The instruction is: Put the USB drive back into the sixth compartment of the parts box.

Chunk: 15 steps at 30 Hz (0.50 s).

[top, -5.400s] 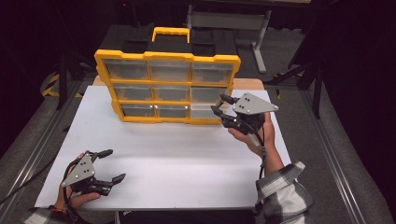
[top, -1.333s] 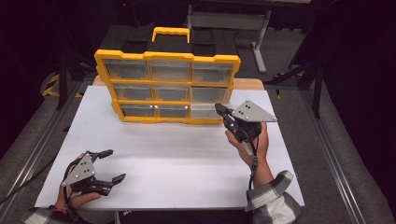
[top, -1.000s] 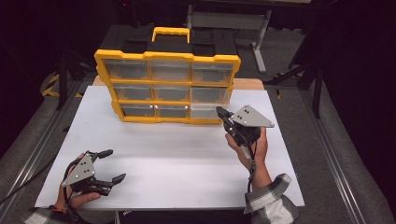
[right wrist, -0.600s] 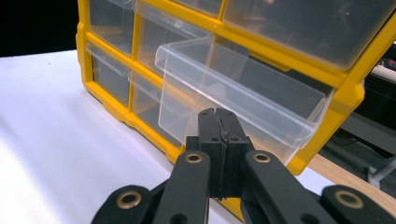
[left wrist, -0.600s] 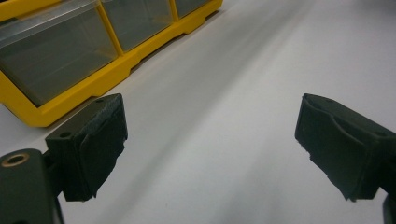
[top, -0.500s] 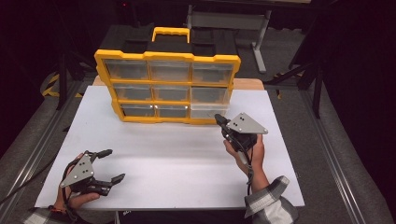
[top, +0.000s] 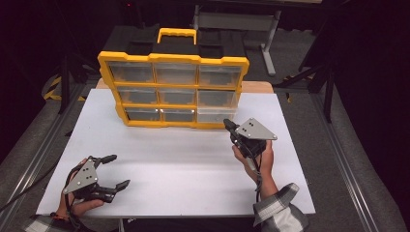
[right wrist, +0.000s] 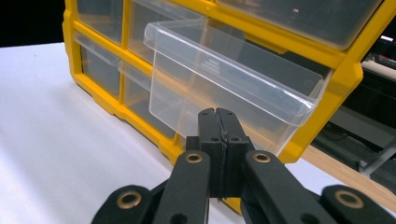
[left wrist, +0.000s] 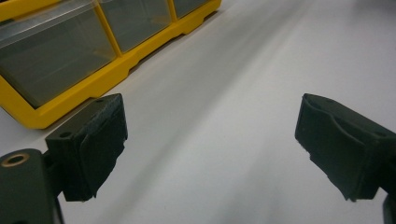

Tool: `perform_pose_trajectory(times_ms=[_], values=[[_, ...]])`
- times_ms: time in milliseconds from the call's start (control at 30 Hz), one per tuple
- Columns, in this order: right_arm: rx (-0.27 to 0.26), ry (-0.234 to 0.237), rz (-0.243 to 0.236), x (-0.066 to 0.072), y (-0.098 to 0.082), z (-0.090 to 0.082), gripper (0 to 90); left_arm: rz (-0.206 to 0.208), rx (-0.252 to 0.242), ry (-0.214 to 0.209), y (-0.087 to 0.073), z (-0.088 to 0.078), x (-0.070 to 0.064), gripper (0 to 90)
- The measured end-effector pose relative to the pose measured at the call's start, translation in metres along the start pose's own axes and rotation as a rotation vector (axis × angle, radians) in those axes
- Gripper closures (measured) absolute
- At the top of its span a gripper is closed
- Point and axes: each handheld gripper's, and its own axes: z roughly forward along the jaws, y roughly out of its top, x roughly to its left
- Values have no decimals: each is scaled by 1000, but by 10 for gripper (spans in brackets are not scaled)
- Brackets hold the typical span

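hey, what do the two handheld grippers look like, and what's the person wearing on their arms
Both the left gripper and the right gripper are black, with two blocky jaws on linkage arms with brass-coloured pivots. Each carries a grey three-cornered plate with small dark holes on top and trails a dark cable. The right arm wears a grey plaid sleeve, and so does the left.

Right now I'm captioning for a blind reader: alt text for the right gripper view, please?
The shut right gripper points at a clear plastic drawer pulled partway out of a yellow drawer cabinet, which stands on a white table.
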Motion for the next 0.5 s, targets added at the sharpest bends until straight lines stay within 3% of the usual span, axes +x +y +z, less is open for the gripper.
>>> perform_pose_trajectory(times_ms=[300, 500], values=[[9, -18, -1, 2, -5, 8, 900, -1, 5, -3, 0, 0, 1, 103], [-4, -9, 25, 2, -7, 11, 900, 0, 5, -2, 0, 0, 1, 103]])
